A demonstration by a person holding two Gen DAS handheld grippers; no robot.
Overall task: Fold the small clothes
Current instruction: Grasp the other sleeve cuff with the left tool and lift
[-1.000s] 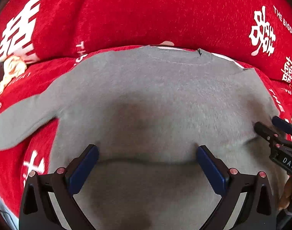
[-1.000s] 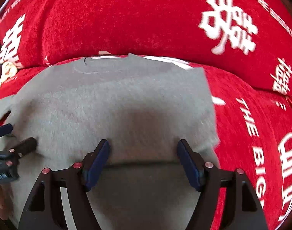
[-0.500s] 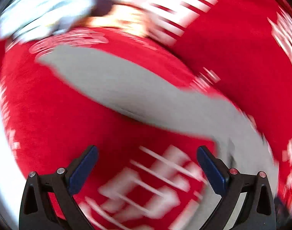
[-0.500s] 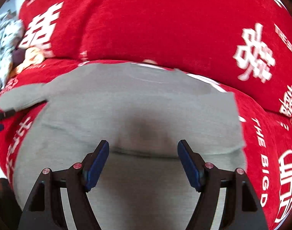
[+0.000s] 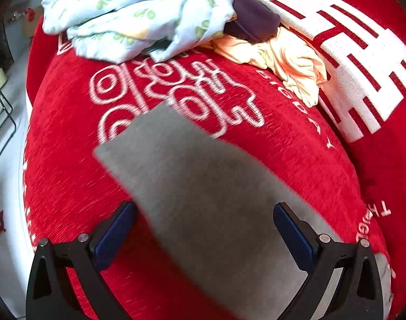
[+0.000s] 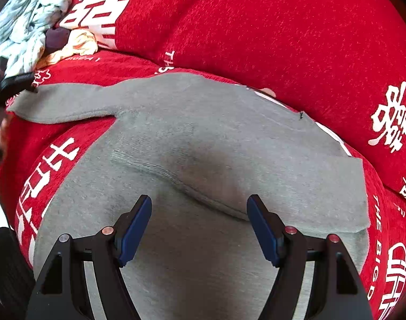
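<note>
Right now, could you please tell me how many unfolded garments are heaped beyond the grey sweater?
3: a pale blue leaf-print cloth at the far left, a dark purple piece beside it, and a crumpled peach garment nearest; others may be hidden.

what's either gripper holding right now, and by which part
Nothing. The left gripper stands open over the grey sweater's outstretched sleeve, and the right gripper is open above its body.

Your left hand-held gripper (image 5: 204, 237) and right hand-held gripper (image 6: 199, 226) share black triangular frames, blue finger pads, round metal screws.
</note>
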